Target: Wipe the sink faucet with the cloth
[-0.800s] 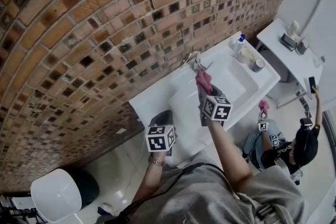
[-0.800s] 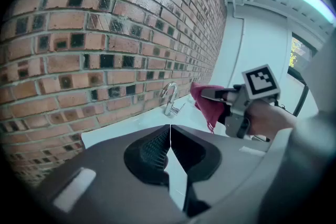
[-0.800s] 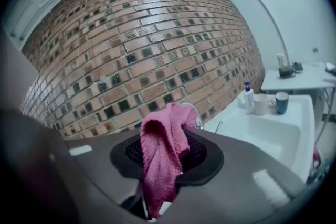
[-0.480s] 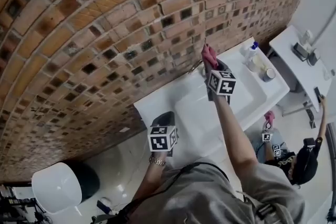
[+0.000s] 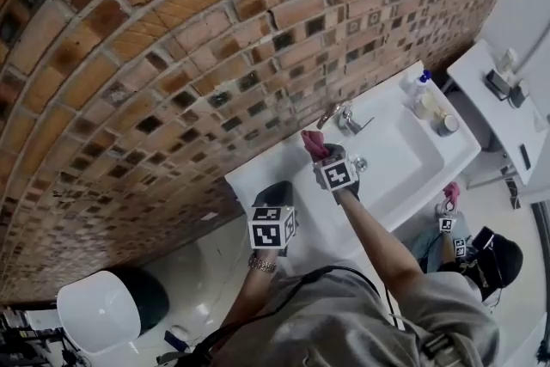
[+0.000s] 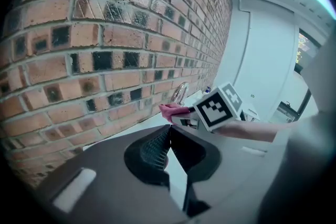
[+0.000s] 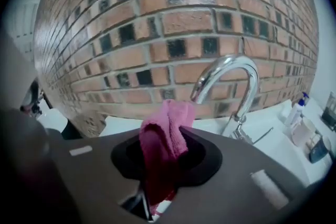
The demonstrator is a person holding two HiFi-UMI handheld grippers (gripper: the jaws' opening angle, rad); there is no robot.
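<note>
Right tool (image 7: 161, 157) clamps the pink cloth (image 7: 167, 131) near the faucet (image 7: 233, 62) (left tool (image 6: 168, 134) jaws together, empty).

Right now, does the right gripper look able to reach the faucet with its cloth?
Probably yes: the right gripper holds the cloth beside the faucet, with nothing visible between them.

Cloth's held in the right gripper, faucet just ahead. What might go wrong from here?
1. Only a loose fold of the cloth sticks out beyond the right gripper, so hard gripper parts may scrape the faucet.
2. A sweep might knock the lever and start water.
</note>
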